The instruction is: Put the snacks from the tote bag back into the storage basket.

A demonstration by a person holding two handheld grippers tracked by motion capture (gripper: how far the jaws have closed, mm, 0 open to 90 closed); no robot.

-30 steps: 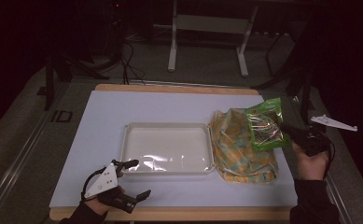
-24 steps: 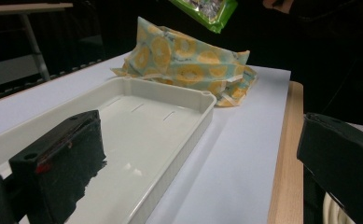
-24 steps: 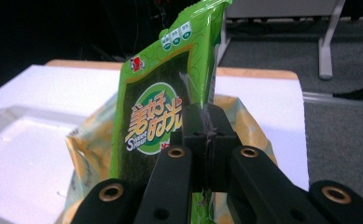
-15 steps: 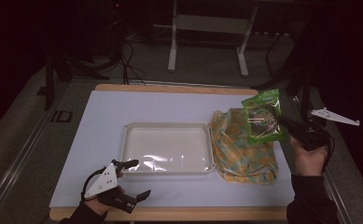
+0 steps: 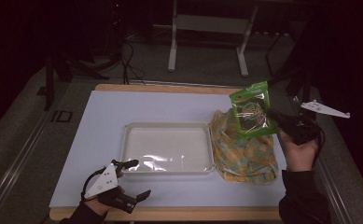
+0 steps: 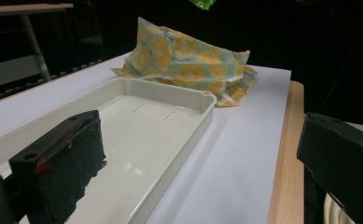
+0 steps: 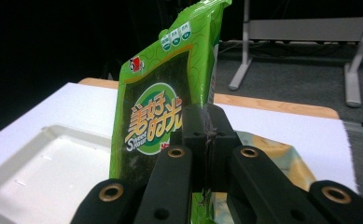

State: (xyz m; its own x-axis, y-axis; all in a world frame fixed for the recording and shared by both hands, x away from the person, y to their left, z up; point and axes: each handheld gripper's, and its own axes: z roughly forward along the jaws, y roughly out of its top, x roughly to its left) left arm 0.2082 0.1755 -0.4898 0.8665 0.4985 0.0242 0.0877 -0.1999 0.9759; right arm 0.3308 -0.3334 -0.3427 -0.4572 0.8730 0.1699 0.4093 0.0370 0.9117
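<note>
Right gripper view: right gripper (image 7: 206, 140) clamped on green snack pouch (image 7: 170, 107); keep upright, lower flat into white tray (image 5: 167, 147).

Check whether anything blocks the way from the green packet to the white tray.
Nothing visible does. The right gripper holds the green packet in the air above the yellow-patterned bag, which lies beside the tray, not in it. The tray is bare inside, and the left gripper sits open at its near corner, outside the rim.

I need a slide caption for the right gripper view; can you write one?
Right gripper shut on the edge of a green snack packet, held upright above the white tray.
</note>
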